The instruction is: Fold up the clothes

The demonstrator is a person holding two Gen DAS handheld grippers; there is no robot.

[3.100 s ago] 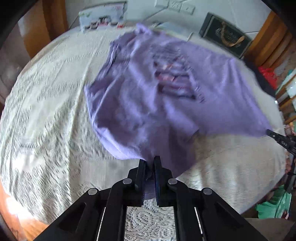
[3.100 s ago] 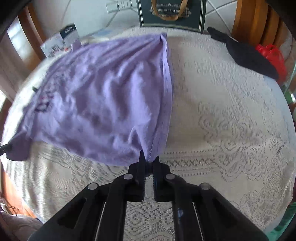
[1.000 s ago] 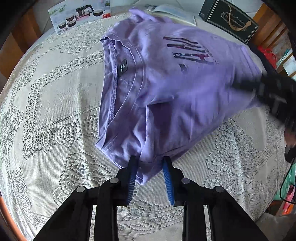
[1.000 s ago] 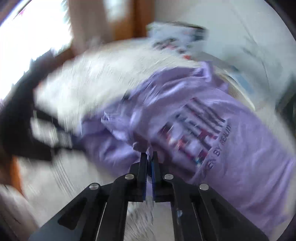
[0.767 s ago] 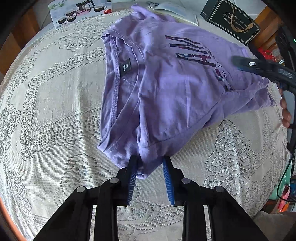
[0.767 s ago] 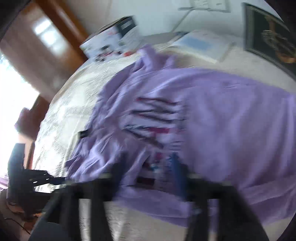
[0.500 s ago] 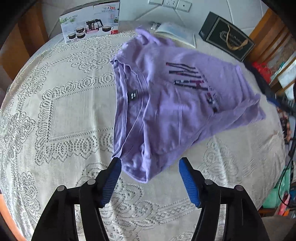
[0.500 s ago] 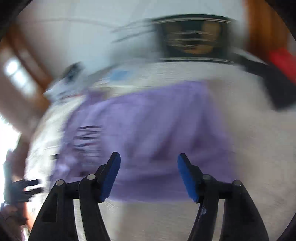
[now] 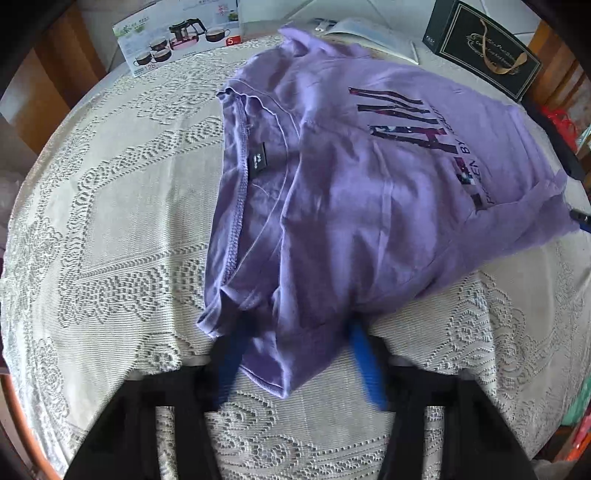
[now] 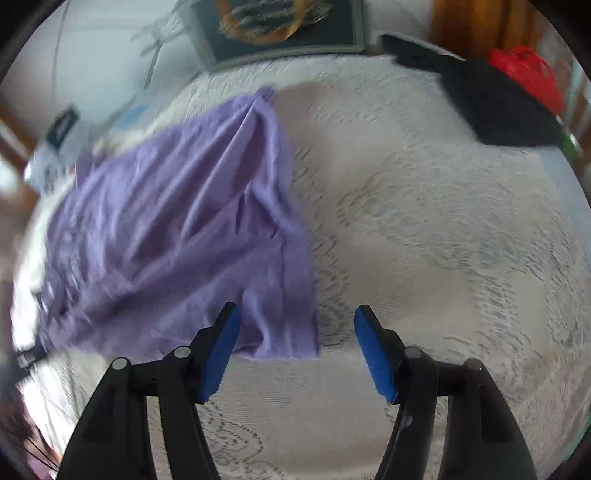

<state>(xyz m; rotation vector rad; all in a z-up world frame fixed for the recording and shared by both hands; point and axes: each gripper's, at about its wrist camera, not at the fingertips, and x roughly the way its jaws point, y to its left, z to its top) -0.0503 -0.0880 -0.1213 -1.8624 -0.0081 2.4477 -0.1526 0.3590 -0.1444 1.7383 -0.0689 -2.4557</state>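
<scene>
Purple tee (image 9: 351, 206) rumpled (neck label showing)

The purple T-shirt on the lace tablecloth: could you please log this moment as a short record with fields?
garment: purple T-shirt, print side up, rumpled, not yet folded
surface: cream lace tablecloth
left gripper: jaws closing around the near corner of the shirt
right gripper: jaws closing, pads either side of the shirt's other near corner, not pressing
background: tea-set box, dark gift box

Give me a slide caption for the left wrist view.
Left gripper closing around a corner of the purple T-shirt on the lace tablecloth.
</scene>
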